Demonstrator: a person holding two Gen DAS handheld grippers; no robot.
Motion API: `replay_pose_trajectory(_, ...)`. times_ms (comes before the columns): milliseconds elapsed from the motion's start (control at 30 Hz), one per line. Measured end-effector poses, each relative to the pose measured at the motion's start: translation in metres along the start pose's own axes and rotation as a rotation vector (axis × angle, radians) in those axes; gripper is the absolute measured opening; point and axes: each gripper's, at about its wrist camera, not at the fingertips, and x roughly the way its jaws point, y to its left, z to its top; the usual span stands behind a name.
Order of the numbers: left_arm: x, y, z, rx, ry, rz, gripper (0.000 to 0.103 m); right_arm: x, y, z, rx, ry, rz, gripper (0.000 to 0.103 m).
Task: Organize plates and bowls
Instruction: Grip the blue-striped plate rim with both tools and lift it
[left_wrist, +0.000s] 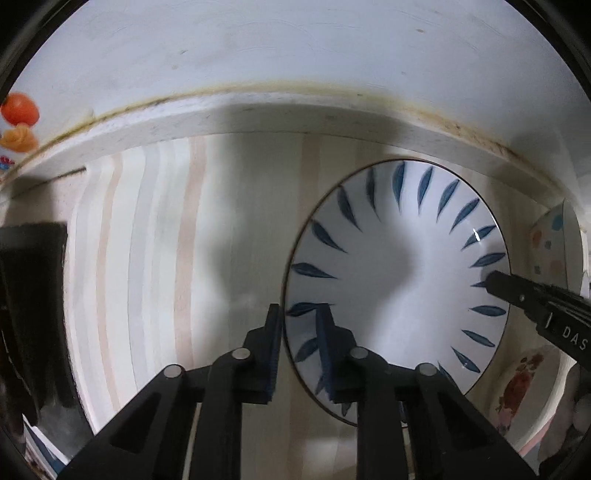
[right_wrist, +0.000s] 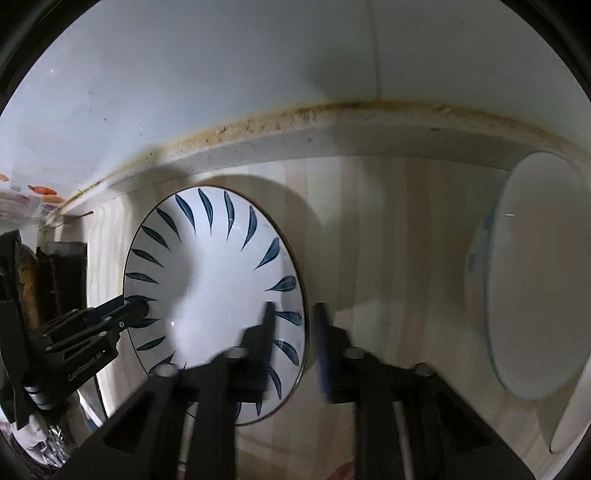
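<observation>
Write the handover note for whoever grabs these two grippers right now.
Left gripper: jaws straddle the near-left rim of the blue-leaf plate, closed on it.
Right gripper: jaws straddle the opposite rim of the same plate, closed on it.
The plate lies flat on the striped wooden counter, near the back ledge.
Other dishes: a pale bowl to the right; a dotted bowl and a floral dish at the left camera's right edge.
Done: both grips set on the plate.
Left: lift it with both hands and stack it with its kind; the other dishes are not yet sorted.
</observation>
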Motion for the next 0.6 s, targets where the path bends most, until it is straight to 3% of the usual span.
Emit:
replay_pose_trajectory(233,-0.006,-0.01,-0.013,0.017,-0.019,0.013,0.016,-0.003,0.001,-0.007,-0.043,-0.026,-0.029,0.014)
replay_pose_trajectory(300,-0.018,-0.009,-0.021,0.021,-0.038,0.002,0.015,-0.008,0.001,-0.009,-0.038,-0.035,-0.014,0.014)
replay_pose_trajectory(367,-0.035,-0.015,-0.023,0.037,-0.058,-0.076,0.012,-0.016,0.005,-0.013,-0.045,-0.05,-0.01,0.013)
replay_pose_trajectory(500,-0.067,-0.035,-0.032,0.106,-0.126,-0.048,0.012,-0.04,0.018,-0.026,-0.076,-0.071,0.029,0.008)
replay_pose_trajectory(567,-0.071,-0.028,-0.035,0.094,-0.152,-0.003,0.012,-0.038,0.024,-0.029,-0.075,-0.061,-0.049,0.006)
replay_pose_trajectory(600,-0.07,-0.019,-0.039,0.07,-0.146,-0.022,0.013,-0.033,0.025,-0.031,-0.078,-0.056,-0.079,0.006)
